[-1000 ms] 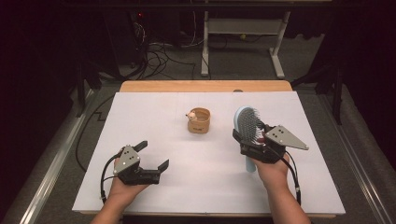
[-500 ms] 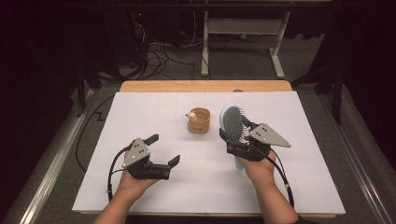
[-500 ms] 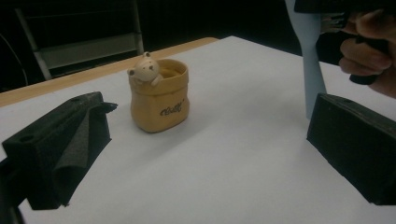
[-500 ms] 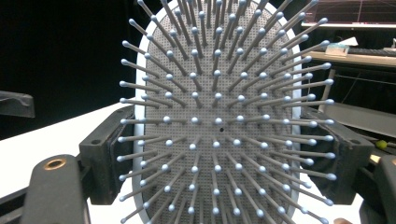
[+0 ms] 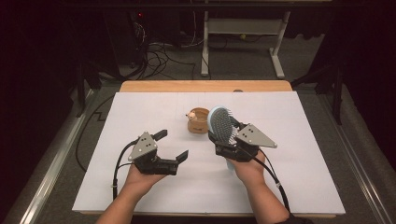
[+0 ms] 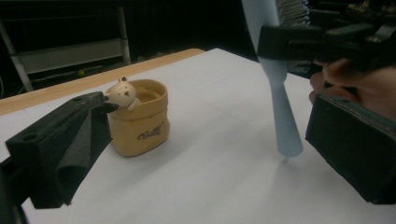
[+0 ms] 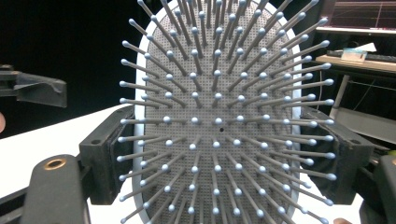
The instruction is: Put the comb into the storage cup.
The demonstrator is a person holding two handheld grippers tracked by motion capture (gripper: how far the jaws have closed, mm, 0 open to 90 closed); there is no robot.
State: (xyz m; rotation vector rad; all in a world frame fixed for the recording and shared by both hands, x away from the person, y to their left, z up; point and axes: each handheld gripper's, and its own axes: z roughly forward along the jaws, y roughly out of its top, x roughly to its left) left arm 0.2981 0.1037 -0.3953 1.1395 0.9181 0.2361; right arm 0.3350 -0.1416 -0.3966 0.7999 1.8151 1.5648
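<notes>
Black jaws of the right gripper are clamped on the sides of the pale blue hairbrush, and in the right gripper view the pads press the oval head from both flanks, bristles facing the camera. That grab looks done and secure. From the high view the brush is held up off the white table cover, bristle head tipped toward the far side, handle hanging down by the hand; the left gripper view shows the handle tip hovering just above the sheet, not resting on it. Over on the other side, the left gripper is spread wide with nothing between its jaws, poised above the sheet and aimed across at the brush. Between and beyond the two sits the small tan bear cup, upright, just beside the brush head in the high view. My read: pickup finished, delivery pending — whether into that cup or over to the waiting left gripper, I can't tell.
</notes>
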